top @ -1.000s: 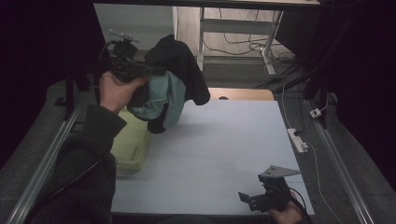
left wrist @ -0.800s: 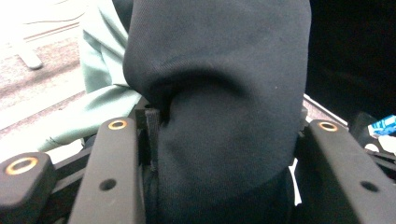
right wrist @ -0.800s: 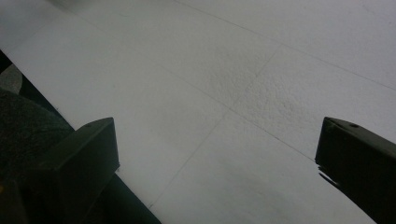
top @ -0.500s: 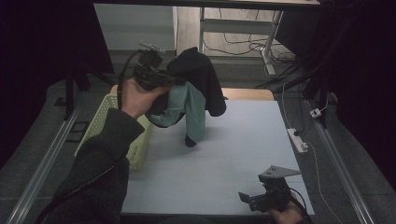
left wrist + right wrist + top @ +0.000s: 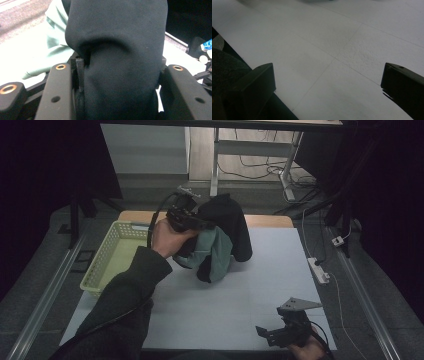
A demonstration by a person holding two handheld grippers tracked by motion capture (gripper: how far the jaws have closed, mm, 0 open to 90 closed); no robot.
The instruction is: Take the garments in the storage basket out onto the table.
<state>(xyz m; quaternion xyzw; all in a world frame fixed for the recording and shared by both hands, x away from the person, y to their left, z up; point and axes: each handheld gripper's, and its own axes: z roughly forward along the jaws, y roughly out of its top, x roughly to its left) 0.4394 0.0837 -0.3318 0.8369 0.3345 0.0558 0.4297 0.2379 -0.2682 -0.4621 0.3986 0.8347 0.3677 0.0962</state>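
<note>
White table [image 5: 260, 285], left claw [image 5: 200, 225] clamping garment [image 5: 225, 227]

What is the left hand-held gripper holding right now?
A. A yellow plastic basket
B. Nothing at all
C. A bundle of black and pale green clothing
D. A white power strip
C: the left hand-held gripper has a bundle of black and pale green clothing bunched between its jaws, hanging above the white table, while the basket sits untouched at the table's left side.
</note>
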